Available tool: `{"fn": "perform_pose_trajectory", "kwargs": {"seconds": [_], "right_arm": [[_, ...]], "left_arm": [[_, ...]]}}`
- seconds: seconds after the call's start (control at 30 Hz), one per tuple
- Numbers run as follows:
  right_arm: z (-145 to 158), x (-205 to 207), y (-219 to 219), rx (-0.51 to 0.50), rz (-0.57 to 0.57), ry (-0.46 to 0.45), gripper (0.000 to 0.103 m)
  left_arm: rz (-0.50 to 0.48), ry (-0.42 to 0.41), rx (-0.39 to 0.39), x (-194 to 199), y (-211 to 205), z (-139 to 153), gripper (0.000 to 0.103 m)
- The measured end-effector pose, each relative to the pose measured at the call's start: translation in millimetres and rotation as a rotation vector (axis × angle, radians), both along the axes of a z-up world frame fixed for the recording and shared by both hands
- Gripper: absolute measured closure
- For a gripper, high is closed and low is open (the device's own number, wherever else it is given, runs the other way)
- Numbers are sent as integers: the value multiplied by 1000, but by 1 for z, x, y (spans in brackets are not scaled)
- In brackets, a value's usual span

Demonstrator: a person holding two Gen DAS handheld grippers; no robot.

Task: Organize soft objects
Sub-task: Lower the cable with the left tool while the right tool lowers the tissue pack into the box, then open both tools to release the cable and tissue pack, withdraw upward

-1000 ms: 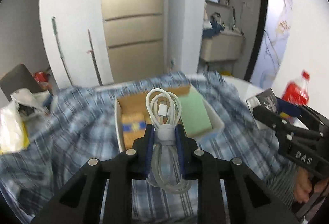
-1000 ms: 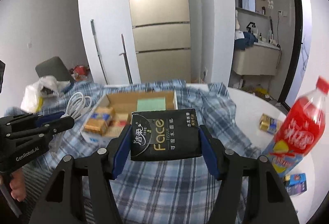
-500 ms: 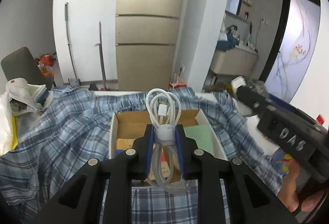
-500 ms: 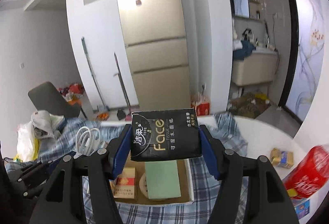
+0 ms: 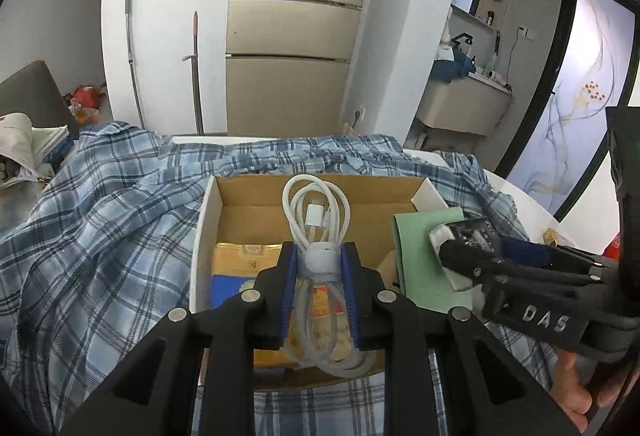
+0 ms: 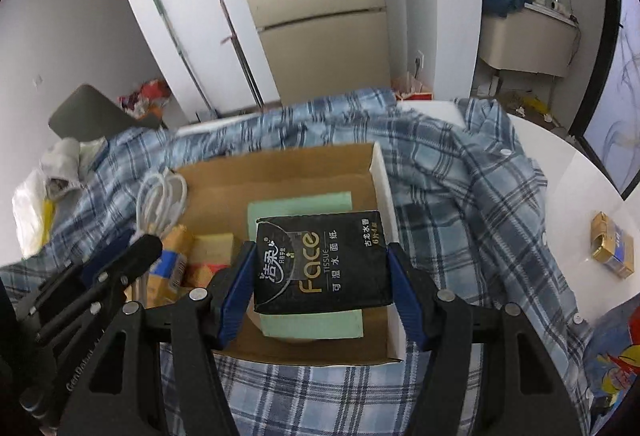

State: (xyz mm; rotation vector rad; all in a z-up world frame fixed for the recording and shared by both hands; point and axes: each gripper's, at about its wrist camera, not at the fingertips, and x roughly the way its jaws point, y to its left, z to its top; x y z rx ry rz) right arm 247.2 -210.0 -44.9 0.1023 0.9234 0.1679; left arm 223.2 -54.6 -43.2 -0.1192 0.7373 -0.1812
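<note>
Tissue pack [image 6: 322, 262] label right view only, cable [image 5: 318, 232] plug left view.

Both wrist cameras look steeply down, close over the shared cardboard box [image 5: 320, 195] [image 6: 280, 171], fridge [image 5: 292, 35] behind.

Both grippers were matte black with blue pads and silver screws, the right gripper [image 5: 472, 248] lettered "DAS", the left gripper [image 5: 319, 268] unmarked.

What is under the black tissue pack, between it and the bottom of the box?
A green pad lies under the tissue pack, inside the cardboard box, in the right wrist view.
</note>
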Motion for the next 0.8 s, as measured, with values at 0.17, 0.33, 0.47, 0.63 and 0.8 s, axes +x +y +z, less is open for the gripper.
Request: {"fn": "perform_pose_trajectory", "kwargs": {"seconds": [0.17,0.33,0.47,0.63,0.8], "right_arm": [[-11,1,7,-8,22,36,41],[-14,4,4,2,19,48,40],[-20,8,5,30,22,75,40],[-20,9,2,65,12,72,37],[-18,8,-2,92,6,64,33]], "left_arm": [[-11,37,-25,5,1,-10,81],[0,60,-23,7,1,-15,80],[5,73,-8,8,0,-16,78],[16,71,-5,8,4,-15,59],[29,9,-5,0,7,-4,37]]}}
